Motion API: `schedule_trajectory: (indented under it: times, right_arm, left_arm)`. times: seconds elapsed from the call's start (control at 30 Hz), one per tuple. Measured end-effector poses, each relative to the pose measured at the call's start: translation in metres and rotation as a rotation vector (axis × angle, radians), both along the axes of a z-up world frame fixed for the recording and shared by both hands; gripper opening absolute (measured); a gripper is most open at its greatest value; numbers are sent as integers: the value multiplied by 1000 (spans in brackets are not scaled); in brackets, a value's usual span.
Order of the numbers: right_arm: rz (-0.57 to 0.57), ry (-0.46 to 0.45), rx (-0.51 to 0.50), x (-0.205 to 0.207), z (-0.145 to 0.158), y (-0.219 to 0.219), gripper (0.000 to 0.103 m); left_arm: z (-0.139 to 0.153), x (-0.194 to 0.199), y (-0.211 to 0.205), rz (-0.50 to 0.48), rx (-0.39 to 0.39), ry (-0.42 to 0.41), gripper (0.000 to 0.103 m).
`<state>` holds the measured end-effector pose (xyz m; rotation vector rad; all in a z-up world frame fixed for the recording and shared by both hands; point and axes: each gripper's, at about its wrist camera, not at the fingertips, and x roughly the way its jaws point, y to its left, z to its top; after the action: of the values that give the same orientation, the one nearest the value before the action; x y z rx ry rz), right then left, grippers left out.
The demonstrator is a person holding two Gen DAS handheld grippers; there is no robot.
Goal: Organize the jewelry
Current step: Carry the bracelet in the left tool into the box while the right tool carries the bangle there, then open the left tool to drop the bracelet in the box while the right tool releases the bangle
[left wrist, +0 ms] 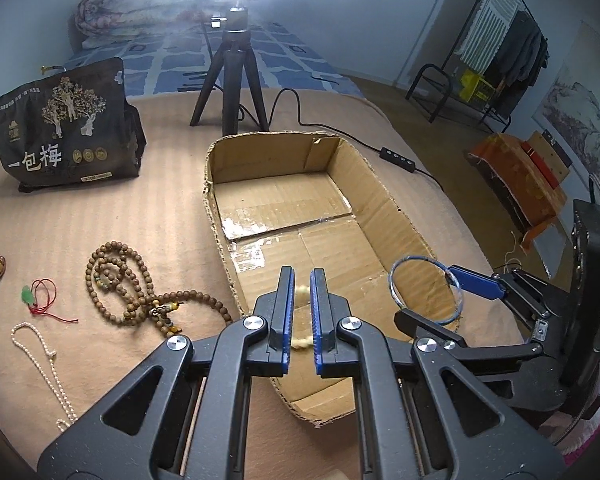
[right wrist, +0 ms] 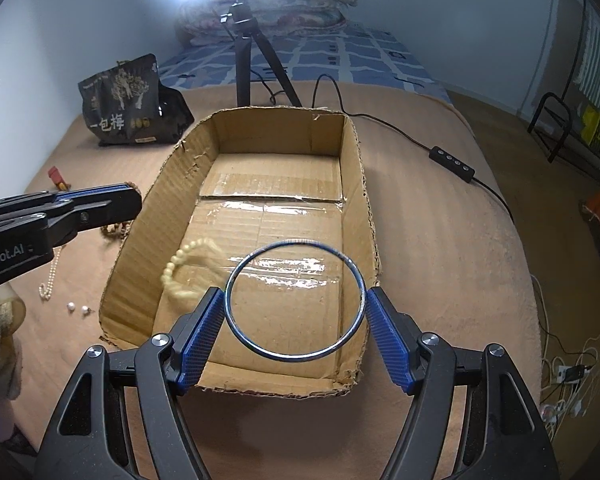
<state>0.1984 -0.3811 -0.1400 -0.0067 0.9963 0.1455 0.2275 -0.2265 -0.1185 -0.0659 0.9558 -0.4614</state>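
An open cardboard box (left wrist: 380, 200) (right wrist: 356, 184) sits on the tan bed cover. My right gripper (right wrist: 296, 300) is shut on a silver-blue bangle (right wrist: 294, 300) and holds it over the box's near end; the bangle also shows in the left wrist view (left wrist: 426, 294). A cream bead bracelet (right wrist: 188, 268), blurred, is inside the box near its left wall, apart from my left gripper in the right wrist view (right wrist: 140, 198). In the left wrist view my left gripper (left wrist: 302, 284) hangs over the box's left wall, jaws slightly apart, with the cream beads (left wrist: 302, 290) seen in the gap.
Left of the box lie a brown wooden bead necklace (left wrist: 132, 284), a green pendant on red cord (left wrist: 32, 298), a pearl strand (left wrist: 40, 356) and two loose pearls (right wrist: 78, 308). A black snack bag (left wrist: 64, 128), tripod (left wrist: 230, 68) and cable switch (left wrist: 398, 158) stand behind.
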Motion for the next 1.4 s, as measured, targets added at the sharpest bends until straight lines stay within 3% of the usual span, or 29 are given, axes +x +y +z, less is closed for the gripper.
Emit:
schedule_trajectory:
  times: [0.43,0.67,1.07,1.1,1.2,1.4]
  right_arm:
    - [9,-19,-12,-11,11,3,72]
    - [20,-16,-39,-14,10,7,78]
    - [19,-74,-32,-39,39,21,78]
    - [28,-80,-30,-43,42,25,78]
    - [56,-98,-25,-53,49,39,78]
    - [119,-117,23,-68,57,74,78]
  left_arm:
    - [20,-14,33,44,7,-29,5]
    - [30,-23,45,62,13,-40,5]
    - [56,-39,97,113,43,-86,6]
    - [58,-41,105,122,47,-92,7]
    - [63,-46,128,152,45,-111,43]
    - [64,-55,174,195,90,-139,45]
